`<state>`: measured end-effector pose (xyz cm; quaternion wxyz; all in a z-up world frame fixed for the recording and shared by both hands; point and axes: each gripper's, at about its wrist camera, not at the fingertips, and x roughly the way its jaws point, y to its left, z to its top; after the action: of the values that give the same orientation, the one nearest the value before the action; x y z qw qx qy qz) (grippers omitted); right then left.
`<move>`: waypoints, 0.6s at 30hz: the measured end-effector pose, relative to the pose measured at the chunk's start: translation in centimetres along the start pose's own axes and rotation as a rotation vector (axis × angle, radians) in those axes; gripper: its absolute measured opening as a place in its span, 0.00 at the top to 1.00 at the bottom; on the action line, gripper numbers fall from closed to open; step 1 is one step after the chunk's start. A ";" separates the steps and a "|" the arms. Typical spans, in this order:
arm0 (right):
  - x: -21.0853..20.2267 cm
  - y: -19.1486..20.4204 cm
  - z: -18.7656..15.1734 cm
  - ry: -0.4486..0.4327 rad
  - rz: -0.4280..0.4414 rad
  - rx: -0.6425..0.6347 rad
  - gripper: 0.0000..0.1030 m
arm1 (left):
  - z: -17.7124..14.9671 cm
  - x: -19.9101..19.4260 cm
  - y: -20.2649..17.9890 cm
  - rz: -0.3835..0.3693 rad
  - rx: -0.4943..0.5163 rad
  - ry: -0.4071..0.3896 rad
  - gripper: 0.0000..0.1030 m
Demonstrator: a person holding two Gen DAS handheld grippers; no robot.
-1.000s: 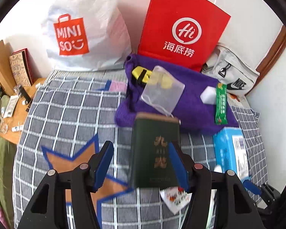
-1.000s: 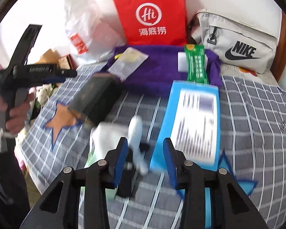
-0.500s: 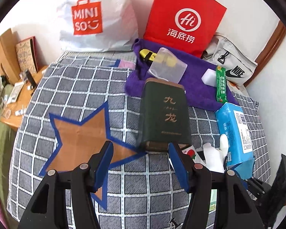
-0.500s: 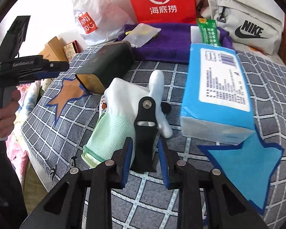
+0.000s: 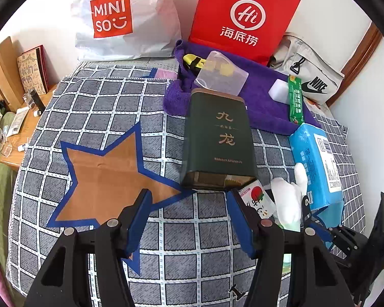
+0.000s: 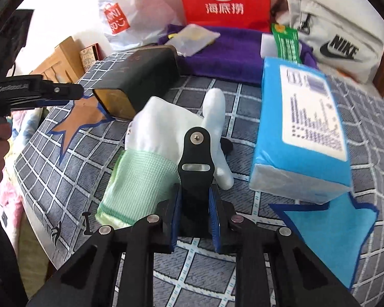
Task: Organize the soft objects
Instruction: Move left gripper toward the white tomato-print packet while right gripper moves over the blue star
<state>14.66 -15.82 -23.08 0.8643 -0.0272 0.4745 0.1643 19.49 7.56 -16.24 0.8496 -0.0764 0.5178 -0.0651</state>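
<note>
The right tool [image 6: 195, 213] is closing on a black clip [image 6: 196, 158] lying over the white glove [image 6: 163, 133] on the bed [image 5: 94, 107], the left tool [image 5: 189, 220] is hanging apart and empty, so sorting is barely starting.

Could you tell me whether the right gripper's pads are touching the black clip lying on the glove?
Touching. In the right wrist view the right gripper has just been closing, and both blue pads press the sides of the black clip on the glove.

Bright even daylight, washed-out white wall, strong fisheye curvature, dark vignetted corners, slight blur on right-wrist view
</note>
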 end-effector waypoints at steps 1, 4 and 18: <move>-0.3 0.0 -0.1 -0.005 -0.003 -0.001 0.80 | -0.1 -0.1 -0.1 -0.001 0.001 0.000 0.43; -1.5 -0.3 -0.5 -0.023 0.006 0.021 0.80 | -0.6 -0.4 -0.4 0.004 0.004 0.002 0.43; -4.6 -3.4 -5.0 -0.038 -0.041 0.082 0.80 | -2.7 2.2 -1.8 0.036 0.013 0.060 0.43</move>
<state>9.37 -21.27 -22.43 0.8768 0.0016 0.4636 0.1276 18.04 5.23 -19.00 0.8352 -0.0595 0.5440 -0.0554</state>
